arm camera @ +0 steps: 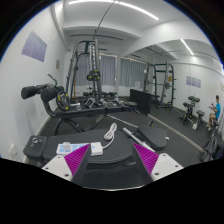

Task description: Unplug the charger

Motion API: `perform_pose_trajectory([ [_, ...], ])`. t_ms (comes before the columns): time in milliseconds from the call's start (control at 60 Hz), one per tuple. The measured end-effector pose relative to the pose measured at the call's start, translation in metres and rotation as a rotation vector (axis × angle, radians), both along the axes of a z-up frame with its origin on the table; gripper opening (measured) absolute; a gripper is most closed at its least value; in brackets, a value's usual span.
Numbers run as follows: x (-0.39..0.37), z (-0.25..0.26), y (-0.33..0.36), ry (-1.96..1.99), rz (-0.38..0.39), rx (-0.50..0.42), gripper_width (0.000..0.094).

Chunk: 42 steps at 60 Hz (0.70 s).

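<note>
Two pads flank a wide gap at the bottom of the frame: my gripper [104,160] is spread and holds nothing. The white charger [97,148] sits at lower centre, just ahead of my left finger, its white cable [110,130] trailing up over the dark floor [160,135]. I judge this the approach step; next I must close in, centre the charger between my fingers and grip.
</note>
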State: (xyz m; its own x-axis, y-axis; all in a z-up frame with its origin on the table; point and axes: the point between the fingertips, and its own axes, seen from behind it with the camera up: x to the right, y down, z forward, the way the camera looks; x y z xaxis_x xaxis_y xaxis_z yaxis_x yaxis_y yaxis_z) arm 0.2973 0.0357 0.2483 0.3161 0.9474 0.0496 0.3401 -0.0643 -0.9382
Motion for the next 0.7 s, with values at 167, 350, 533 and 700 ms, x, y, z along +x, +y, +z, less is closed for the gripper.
perform_pose_trajectory([
  [167,-0.029,-0.028,-0.035,-0.020,0.058,-0.007,0.0851],
  [350,-0.064,-0.072,-0.096,-0.048,0.155,-0.027,0.0851],
  [533,-0.110,-0.120,-0.153,-0.064,0.240,-0.021,0.0855],
  [700,-0.159,-0.164,-0.184,-0.077,0.270,-0.038,0.0855],
])
